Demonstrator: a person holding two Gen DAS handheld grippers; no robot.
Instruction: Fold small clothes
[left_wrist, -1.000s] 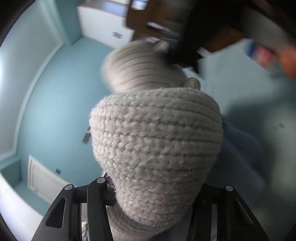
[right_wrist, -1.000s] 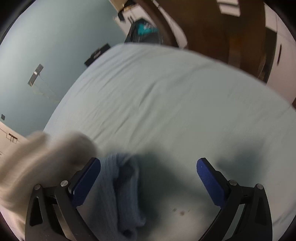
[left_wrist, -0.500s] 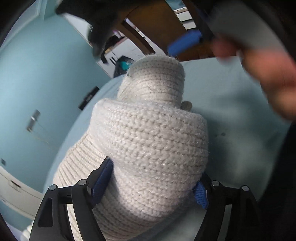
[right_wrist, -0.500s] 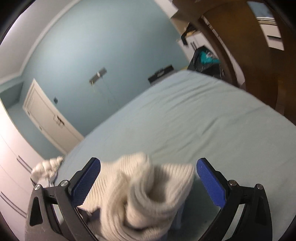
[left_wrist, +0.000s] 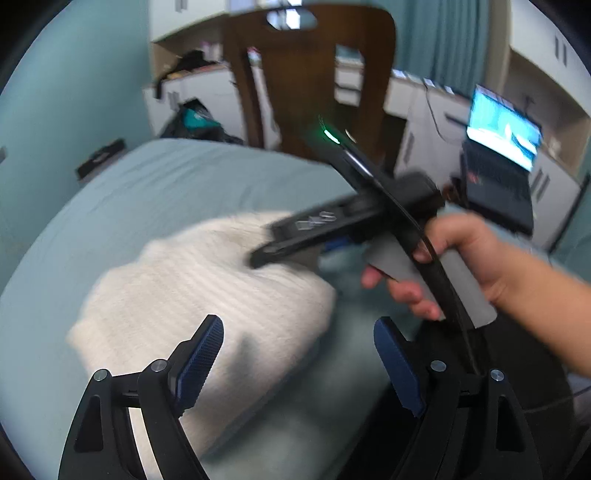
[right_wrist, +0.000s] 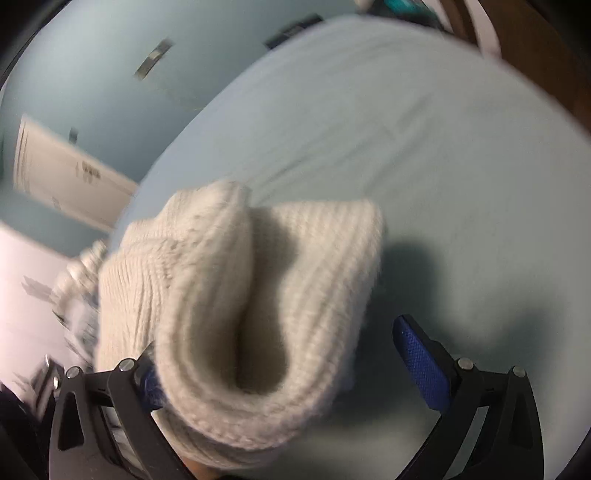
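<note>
Released since a second ago: knit (left_wrist: 207, 291), now on bed (left_wrist: 155, 184); left claw (left_wrist: 295, 354) opening, empty above it; right claw (right_wrist: 295, 354) open astride it.

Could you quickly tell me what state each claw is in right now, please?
Left claw: opening, nothing gripped; the knit garment lies below it.
Right claw: open, garment between its fingers, not pinched.

Chunky ribbed knit garment (right_wrist: 236, 295) (woolly, matt), smooth cotton bedsheet (right_wrist: 406, 129)
</note>
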